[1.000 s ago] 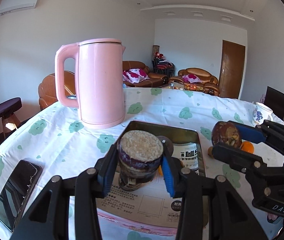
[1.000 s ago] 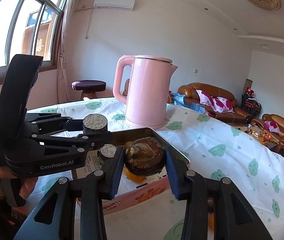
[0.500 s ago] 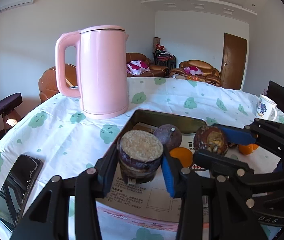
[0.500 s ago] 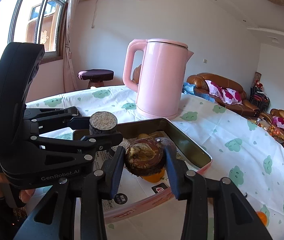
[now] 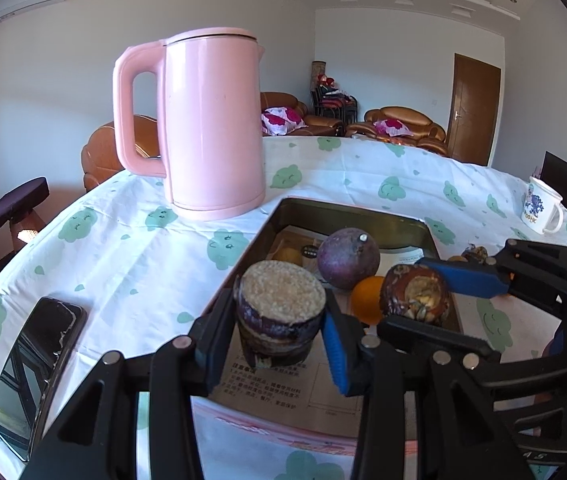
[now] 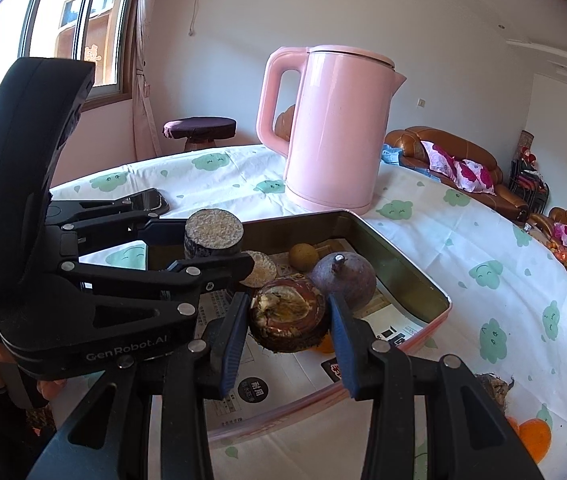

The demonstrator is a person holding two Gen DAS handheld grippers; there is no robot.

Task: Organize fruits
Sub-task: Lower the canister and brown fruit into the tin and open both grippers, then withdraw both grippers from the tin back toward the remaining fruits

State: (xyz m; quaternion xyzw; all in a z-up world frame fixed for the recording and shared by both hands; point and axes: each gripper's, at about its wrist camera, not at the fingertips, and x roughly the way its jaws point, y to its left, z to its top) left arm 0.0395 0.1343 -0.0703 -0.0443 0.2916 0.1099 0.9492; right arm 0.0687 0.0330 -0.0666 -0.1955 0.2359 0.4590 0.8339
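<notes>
My left gripper [image 5: 279, 324] is shut on a dark sugarcane chunk [image 5: 279, 312] with a pale cut top, held over the near end of the metal tray [image 5: 343, 210]. My right gripper [image 6: 288, 320] is shut on a brown taro-like root [image 6: 289, 318], held over the tray [image 6: 403, 276] beside the left gripper [image 6: 203, 248]. In the tray lie a purple round fruit [image 5: 348, 258], an orange [image 5: 365, 306], a small brown fruit [image 6: 303, 257] and a cut piece [image 6: 259, 274]. The right gripper [image 5: 419, 300] shows in the left wrist view.
A pink kettle [image 5: 211, 128] stands behind the tray. A black phone [image 5: 35, 372] lies at the left. A white mug [image 5: 541, 210] stands far right. An orange [image 6: 531, 438] and a brown root [image 6: 493, 388] lie on the cloth right of the tray.
My right gripper has carried the brown root leftward from beside the tray to over it, close to the left gripper. The left gripper has held the sugarcane chunk and drifted slightly.
</notes>
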